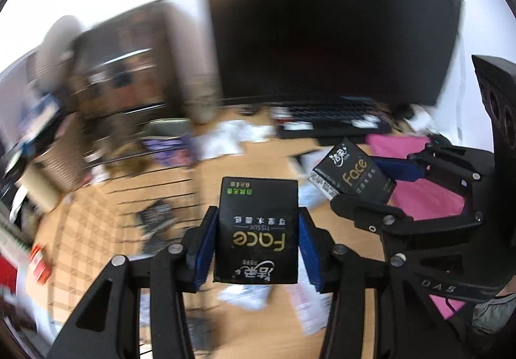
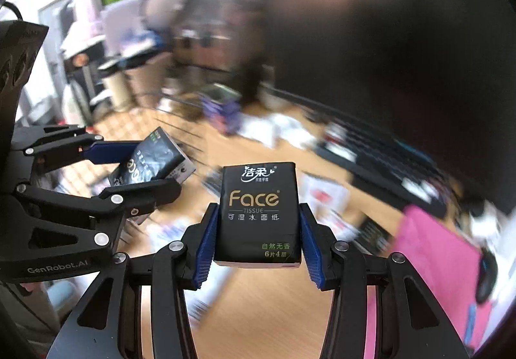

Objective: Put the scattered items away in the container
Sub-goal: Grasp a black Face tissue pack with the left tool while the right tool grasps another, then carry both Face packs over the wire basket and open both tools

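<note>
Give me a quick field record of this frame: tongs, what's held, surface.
left tongs: shut on a black tissue pack, print upside down to its camera
right tongs: shut on a second pack, print upright
desk: wooden, littered with papers
pink sheet: flat on desk, right side
container: cannot tell, background blurred

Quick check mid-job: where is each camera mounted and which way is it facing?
Left wrist: on the left gripper, looking down across the wooden desk; jaws hold a black tissue pack.
Right wrist: on the right gripper, facing likewise; jaws hold another black tissue pack.
Shared: desk, dark monitor, pink sheet, each other's gripper.
</note>
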### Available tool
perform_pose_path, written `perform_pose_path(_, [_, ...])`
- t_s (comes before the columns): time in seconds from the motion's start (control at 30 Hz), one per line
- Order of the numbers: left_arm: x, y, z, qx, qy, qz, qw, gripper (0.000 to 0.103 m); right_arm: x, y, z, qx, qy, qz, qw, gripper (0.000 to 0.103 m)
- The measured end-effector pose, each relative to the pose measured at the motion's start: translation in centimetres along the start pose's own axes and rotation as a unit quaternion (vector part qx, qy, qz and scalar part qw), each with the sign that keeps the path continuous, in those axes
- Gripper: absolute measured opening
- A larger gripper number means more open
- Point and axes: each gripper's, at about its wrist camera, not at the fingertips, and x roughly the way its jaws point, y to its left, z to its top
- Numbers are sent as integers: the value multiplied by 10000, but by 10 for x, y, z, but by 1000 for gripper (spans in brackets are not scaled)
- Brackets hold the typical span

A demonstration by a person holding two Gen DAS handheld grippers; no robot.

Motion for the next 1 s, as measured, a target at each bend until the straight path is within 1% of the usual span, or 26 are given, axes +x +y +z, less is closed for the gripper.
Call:
perform_pose_path(0.07, [-7,33,-7,-269,0,235,9994,52,11,29,19,-220,-12,278,9994,47])
perform_pose_path(0.2, [-13,93,-27,-733,68,748,9945,52,39,86,51,-721,36,656,9952,47])
perform_pose_path(0.3, [-15,126,-39,-1032,127,909,9904,52,61,125,67,-1039,138,795,9913,47])
perform_pose_path(0.4, [-10,144,-47,-1208,173,959,9879,52,74,148,72,-1144,177,1036,9879,47])
perform_pose_path(0.5, [-3,149,-53,-1228,240,1079,9863,52,87,154,70,-1075,210,1265,9859,47])
perform_pose_path(0.57, [3,153,-55,-1269,282,1079,9856,52,98,157,65,-1175,392,1267,9842,47])
perform_pose_path(0.63, [9,157,-56,-1300,321,1081,9851,52,102,151,63,-1050,394,1261,9857,47])
perform_pose_path(0.7, [12,158,-58,-1317,365,1114,9843,52,105,149,62,-1045,415,1262,9856,47])
perform_pose_path(1.0, [19,156,-58,-1282,442,1039,9853,52,112,146,62,-1012,491,1259,9856,47])
